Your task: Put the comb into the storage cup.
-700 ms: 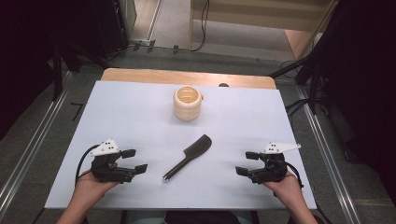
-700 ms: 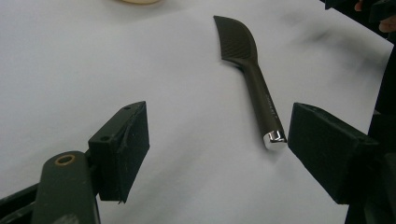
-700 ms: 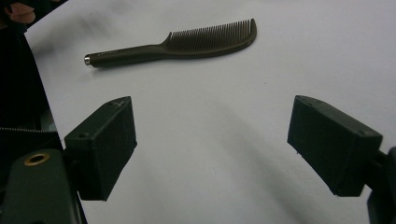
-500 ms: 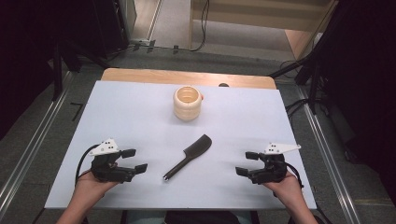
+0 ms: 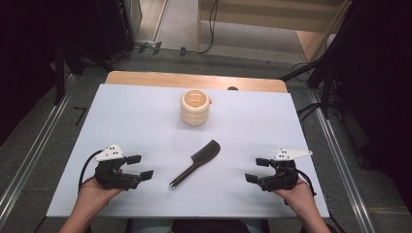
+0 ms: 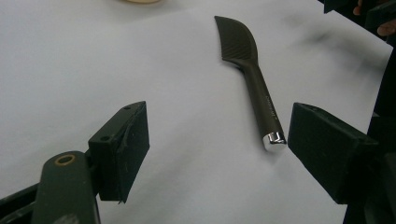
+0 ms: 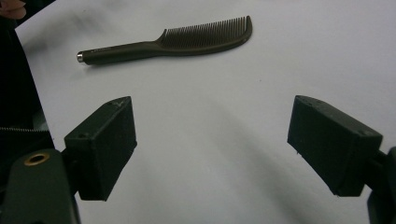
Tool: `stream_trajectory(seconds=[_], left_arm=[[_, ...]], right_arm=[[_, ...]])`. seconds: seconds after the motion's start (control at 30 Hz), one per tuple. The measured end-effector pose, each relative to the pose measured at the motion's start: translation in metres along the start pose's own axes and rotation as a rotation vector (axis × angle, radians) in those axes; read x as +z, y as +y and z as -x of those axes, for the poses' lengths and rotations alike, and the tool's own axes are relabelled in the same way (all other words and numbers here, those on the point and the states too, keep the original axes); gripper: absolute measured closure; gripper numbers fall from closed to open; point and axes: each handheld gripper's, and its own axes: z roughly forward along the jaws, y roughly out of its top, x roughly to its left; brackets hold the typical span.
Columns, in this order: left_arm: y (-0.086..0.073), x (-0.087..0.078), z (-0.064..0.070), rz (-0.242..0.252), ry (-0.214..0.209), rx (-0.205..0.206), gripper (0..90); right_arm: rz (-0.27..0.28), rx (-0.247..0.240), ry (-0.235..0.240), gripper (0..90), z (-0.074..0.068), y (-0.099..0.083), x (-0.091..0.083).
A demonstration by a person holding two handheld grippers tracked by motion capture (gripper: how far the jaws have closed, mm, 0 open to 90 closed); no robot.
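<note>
My left tool [image 5: 137,166] rests on the white bench [image 5: 272,131] at its near left, jaws spread wide and holding nothing; my right tool [image 5: 257,170] rests at the near right, likewise released and empty. Between them, well apart from both, lies the dark brown plastic comb with a long slim handle [image 5: 197,162], flat on the bench. Its long axis runs on a diagonal: the metal-capped handle end points toward me and to the left, and the broad toothed head points away and to the right. That puts the handle tip nearer my left tool, and in the left gripper view the comb [image 6: 252,74] lies just ahead of the jaws, handle first. The comb looks smooth, hard and thin, so I judge a grip across the handle is the likelier one. Farther back stands a pale ribbed wooden cup [image 5: 195,107], upright and open.
</note>
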Motion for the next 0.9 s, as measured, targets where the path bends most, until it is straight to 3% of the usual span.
stream_trajectory(seconds=[0.9], left_arm=[[0.0016, 0.0015, -0.0005, -0.007, -0.003, -0.016, 21.4]], right_arm=[[-0.008, -0.003, -0.009, 13.7, 0.0001, -0.0009, 0.0019]])
